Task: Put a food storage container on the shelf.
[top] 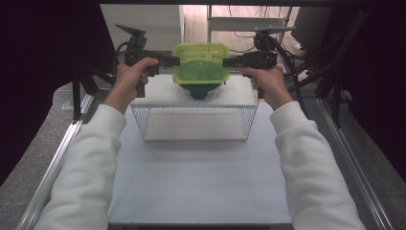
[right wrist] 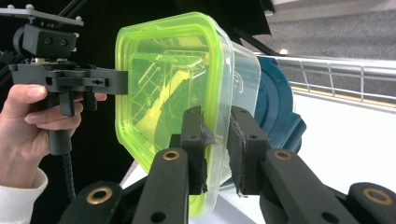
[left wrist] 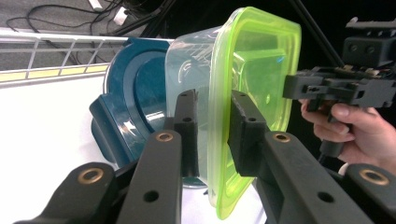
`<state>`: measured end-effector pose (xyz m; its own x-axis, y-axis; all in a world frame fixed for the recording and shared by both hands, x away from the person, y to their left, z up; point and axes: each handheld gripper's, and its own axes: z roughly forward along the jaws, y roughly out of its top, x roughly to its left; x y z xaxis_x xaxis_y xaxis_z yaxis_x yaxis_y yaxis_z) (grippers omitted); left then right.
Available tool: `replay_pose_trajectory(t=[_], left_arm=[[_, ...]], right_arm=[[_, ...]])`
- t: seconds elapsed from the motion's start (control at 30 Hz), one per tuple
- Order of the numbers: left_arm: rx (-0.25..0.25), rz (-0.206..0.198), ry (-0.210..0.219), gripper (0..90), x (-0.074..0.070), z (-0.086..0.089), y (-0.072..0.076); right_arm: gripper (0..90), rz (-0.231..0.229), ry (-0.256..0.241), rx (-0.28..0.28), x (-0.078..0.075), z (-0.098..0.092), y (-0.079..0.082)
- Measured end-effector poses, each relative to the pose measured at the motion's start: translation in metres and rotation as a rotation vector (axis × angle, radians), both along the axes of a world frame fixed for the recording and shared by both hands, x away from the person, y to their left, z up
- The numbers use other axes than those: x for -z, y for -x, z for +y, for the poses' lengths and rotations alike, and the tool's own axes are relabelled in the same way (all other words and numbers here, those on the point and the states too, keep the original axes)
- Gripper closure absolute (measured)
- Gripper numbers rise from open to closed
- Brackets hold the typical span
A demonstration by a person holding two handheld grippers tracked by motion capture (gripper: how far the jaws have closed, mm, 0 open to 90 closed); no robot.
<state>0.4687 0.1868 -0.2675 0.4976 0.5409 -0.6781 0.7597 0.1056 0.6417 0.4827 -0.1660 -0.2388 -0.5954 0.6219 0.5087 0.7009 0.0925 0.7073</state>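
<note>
Both grippers' fingers (left wrist: 187, 126) clamp container (top: 201, 64) rim.

Left tool (left wrist: 212, 135) clamps green-lidded container (left wrist: 243, 74) rim.

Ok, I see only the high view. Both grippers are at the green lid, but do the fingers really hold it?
Observer: Yes. In the left gripper view, the left gripper has its fingers on both sides of the lid rim.
Operator: And the right one?
Observer: Same. The right gripper pinches the rim at the opposite edge.
Operator: Is the lid alone, or is a box under it?
Observer: A clear box sits under the lid.
Operator: What is the dark thing below?
Observer: A blue container, right against the box bottom.
</note>
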Motion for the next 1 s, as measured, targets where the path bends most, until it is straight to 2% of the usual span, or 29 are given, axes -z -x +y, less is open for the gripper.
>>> replay_pose_trajectory(t=[0.07, 0.17, 0.33, 0.4, 0.6, 0.67, 0.73, 0.8, 0.87, 0.97, 1.0], left_arm=[[-0.012, 0.007, 0.014, 75.0, 0.001, 0.0, -0.002], [-0.029, 0.028, 0.035, 75.0, 0.003, 0.001, -0.007], [-0.047, 0.048, 0.044, 74.9, 0.009, 0.003, -0.015], [-0.05, 0.052, 0.058, 74.1, 0.012, 0.004, -0.017], [-0.054, 0.047, 0.05, 71.5, 0.014, 0.002, -0.018], [-0.061, 0.037, 0.043, 66.4, 0.014, 0.001, -0.019], [-0.089, -0.004, 0.056, 54.3, 0.012, 0.002, -0.017], [-0.122, -0.034, 0.067, 44.5, 0.008, 0.005, -0.013], [-0.141, -0.06, 0.055, 35.9, 0.004, 0.009, -0.008], [-0.115, -0.094, 0.042, 27.1, 0.0, 0.012, 0.006], [-0.116, -0.128, 0.01, 26.5, -0.002, 0.012, 0.013]], right_arm=[[75.3, 0.023, 0.002, 0.01, 0.003, 0.0, -0.005], [74.2, 0.062, -0.026, 0.01, 0.007, -0.002, -0.014], [71.1, 0.098, -0.043, 0.015, 0.013, -0.001, -0.021], [70.4, 0.118, -0.067, 0.025, 0.016, 0.0, -0.024], [68.0, 0.125, -0.094, 0.031, 0.02, -0.002, -0.026], [57.8, 0.109, -0.095, 0.034, 0.021, -0.001, -0.025], [47.8, 0.072, -0.091, 0.045, 0.02, -0.002, -0.023], [43.0, 0.035, -0.11, 0.046, 0.017, -0.004, -0.02], [39.8, -0.01, -0.122, 0.035, 0.013, -0.008, -0.014], [35.0, -0.088, -0.103, 0.024, 0.007, -0.018, -0.001], [34.1, -0.102, -0.105, 0.015, 0.006, -0.021, 0.002]])
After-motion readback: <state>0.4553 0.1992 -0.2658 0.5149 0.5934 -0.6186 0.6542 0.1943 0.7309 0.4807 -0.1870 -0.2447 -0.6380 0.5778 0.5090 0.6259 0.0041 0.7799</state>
